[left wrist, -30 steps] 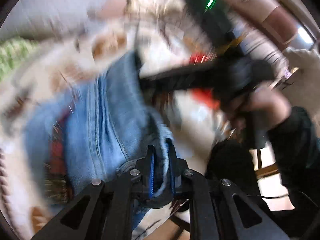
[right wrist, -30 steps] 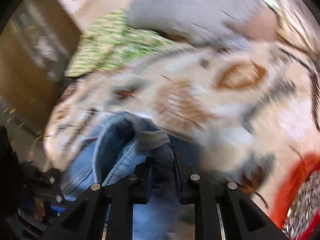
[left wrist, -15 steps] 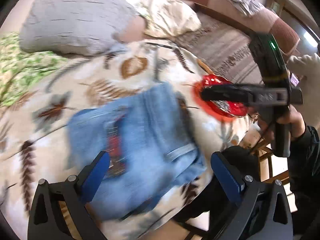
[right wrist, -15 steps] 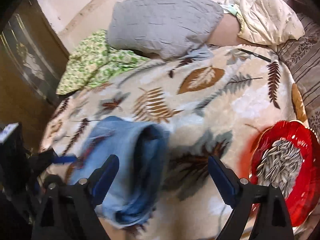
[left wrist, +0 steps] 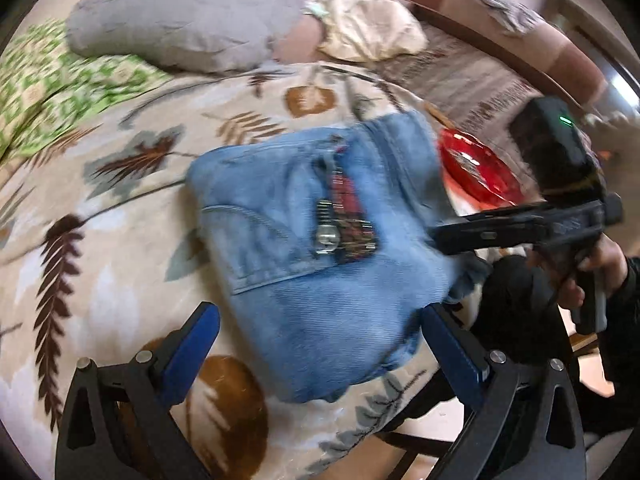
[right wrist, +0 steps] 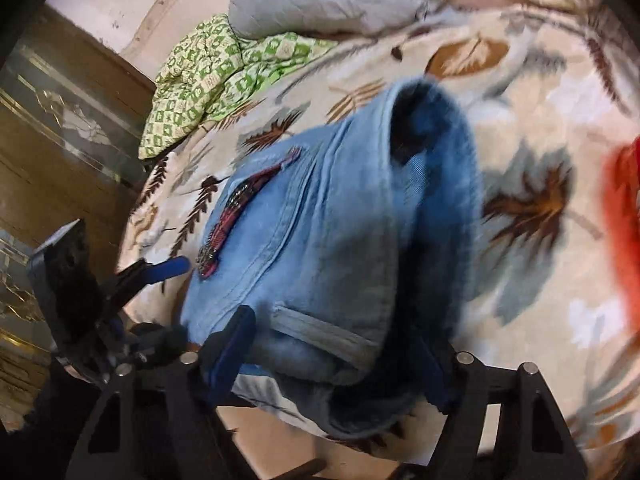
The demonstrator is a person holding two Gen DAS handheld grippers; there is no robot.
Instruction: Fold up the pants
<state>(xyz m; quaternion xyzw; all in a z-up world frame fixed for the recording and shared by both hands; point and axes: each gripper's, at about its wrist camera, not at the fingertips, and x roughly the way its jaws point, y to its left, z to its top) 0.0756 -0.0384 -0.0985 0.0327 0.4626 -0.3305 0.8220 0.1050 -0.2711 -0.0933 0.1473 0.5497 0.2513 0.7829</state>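
Note:
Light blue denim pants (left wrist: 320,240) lie folded into a thick bundle on a leaf-patterned blanket (left wrist: 120,208), with a red embroidered patch (left wrist: 346,208) on top. My left gripper (left wrist: 316,344) is open, its blue-padded jaws wide on either side of the bundle's near edge, holding nothing. My right gripper (right wrist: 340,356) is open, jaws astride the near end of the pants (right wrist: 328,240), holding nothing. The right gripper also shows in the left wrist view (left wrist: 520,228), at the bundle's right edge. The left gripper shows in the right wrist view (right wrist: 160,270), at the left.
A red dish (left wrist: 476,172) sits on the blanket just right of the pants; it shows blurred in the right wrist view (right wrist: 624,216). A grey pillow (left wrist: 180,20), a green patterned cloth (right wrist: 224,80) and a cream pillow (left wrist: 368,28) lie at the far side. A wooden cabinet (right wrist: 52,140) stands left.
A second ago both grippers were shut on denim. They let go, opened wide, and have since moved closer to the folded bundle, which now lies on the blanket.

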